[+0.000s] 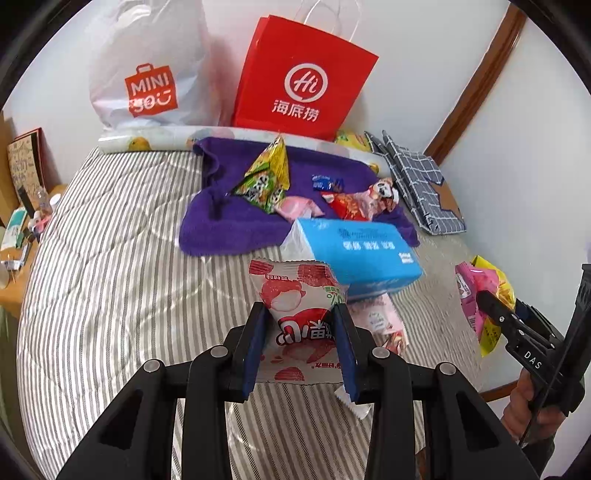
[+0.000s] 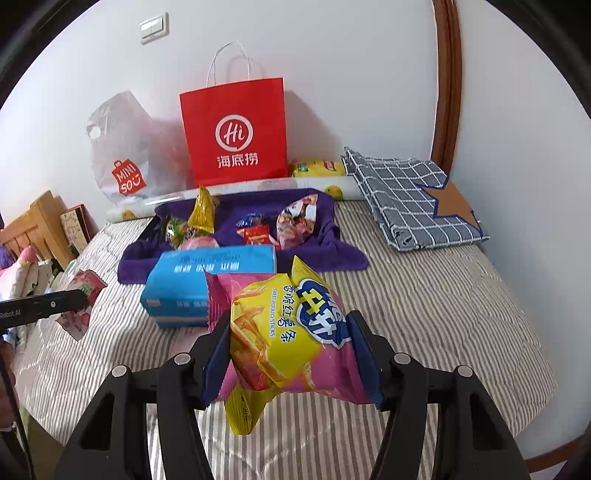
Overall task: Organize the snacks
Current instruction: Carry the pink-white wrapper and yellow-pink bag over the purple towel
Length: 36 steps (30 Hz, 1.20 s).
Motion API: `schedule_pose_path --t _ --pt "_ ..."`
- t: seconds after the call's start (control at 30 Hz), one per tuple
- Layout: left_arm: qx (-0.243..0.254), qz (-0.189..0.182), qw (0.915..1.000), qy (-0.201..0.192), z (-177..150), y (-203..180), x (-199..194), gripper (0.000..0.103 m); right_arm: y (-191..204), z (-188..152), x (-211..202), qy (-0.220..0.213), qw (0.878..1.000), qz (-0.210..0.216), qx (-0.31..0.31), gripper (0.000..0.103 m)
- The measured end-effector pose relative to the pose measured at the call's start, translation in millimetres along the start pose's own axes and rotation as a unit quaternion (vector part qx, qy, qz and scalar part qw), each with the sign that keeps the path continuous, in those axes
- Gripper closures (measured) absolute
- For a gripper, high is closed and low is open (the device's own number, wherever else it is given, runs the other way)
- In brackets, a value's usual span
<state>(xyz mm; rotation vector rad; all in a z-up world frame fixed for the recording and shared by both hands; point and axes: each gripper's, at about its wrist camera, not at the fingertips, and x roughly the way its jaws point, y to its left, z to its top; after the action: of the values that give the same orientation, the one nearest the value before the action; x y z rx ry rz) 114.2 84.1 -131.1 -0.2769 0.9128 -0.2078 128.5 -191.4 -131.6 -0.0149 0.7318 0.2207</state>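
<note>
Left gripper (image 1: 301, 332) pinching red-and-white snack packet (image 1: 295, 295), lifted above striped bed (image 1: 110, 258). Right gripper (image 2: 291, 354) pinching yellow-and-pink chip bag (image 2: 288, 332) above bed's near edge. Blue tissue pack (image 2: 207, 280) mid-bed; purple towel (image 2: 325, 254) beyond, toward far edge.

A white wall (image 2: 351, 92) stands behind a bed covered with a grey-and-white striped quilt (image 2: 424, 295). A light switch (image 2: 154, 27) sits high on the wall. A curved brown wooden trim (image 2: 447, 74) runs up the wall at the right. At the left, a wooden headboard (image 2: 40, 221) meets the bed, and beside it stands a cluttered wooden bedside table (image 1: 18, 258). The light is soft and even.
</note>
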Motion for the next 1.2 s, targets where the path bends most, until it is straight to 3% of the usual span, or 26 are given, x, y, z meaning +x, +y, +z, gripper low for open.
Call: schedule_pose_path --t 1.2 --pt "0.057 -0.023 0.9976 -0.030 126 -33 33 0.067 -3 111 78 -0.028 1.000 0.009 0.008 0.045"
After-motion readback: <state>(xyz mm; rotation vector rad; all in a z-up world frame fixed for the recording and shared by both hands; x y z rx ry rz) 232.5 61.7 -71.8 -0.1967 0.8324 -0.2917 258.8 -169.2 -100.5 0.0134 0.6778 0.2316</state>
